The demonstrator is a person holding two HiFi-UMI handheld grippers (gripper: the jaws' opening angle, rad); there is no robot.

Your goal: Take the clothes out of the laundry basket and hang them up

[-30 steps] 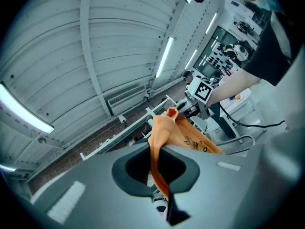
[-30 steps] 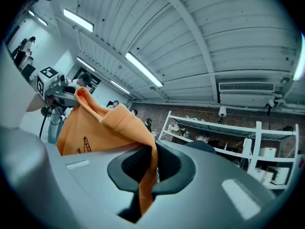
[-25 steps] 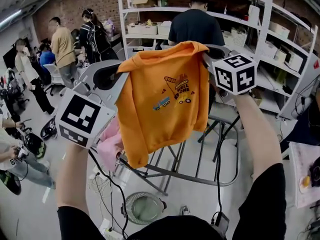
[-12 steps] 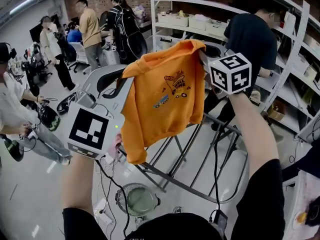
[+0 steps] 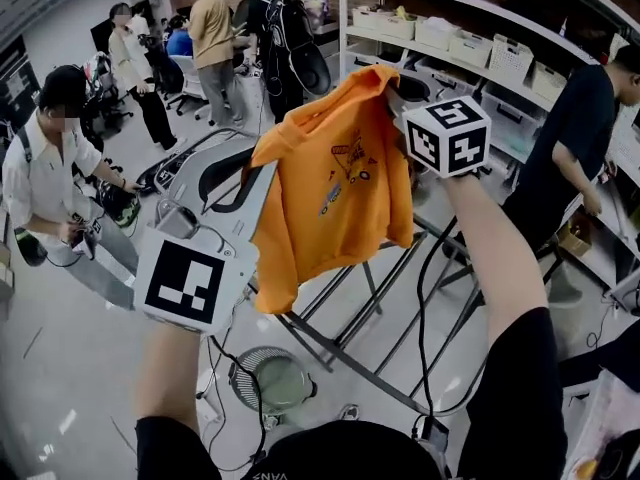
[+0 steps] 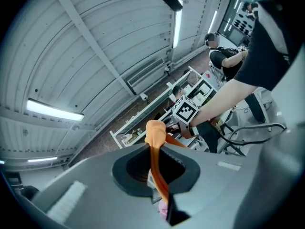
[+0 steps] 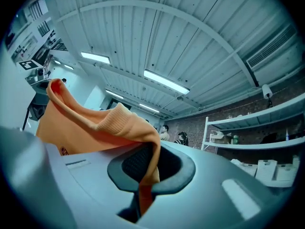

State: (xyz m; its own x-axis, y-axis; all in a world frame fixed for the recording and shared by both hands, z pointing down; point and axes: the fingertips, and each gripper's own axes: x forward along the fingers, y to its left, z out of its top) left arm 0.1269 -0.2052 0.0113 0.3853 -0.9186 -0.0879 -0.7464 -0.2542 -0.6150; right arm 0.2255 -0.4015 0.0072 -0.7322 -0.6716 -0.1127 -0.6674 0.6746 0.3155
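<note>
Head view, from the left: a person in a white shirt (image 5: pixel 40 183) is at the edge of the floor, and a group of people (image 5: pixel 215 38) stands farther back. The left gripper (image 5: pixel 258 163) is clenched on one shoulder of an orange sweatshirt (image 5: pixel 340 198); the left gripper view has the fabric pinched between its pads. The sweatshirt hangs spread in the air between both grippers, printed front toward the camera, above a grey metal rack (image 5: pixel 395 268) and a round fan (image 5: pixel 272 380) on the floor. The right gripper (image 5: pixel 396 80) is clamped on the other shoulder, fabric draped over its jaws. Shelves (image 5: pixel 480 48) with bins run along the right, a person in dark clothes (image 5: pixel 575 138) beside them.
</note>
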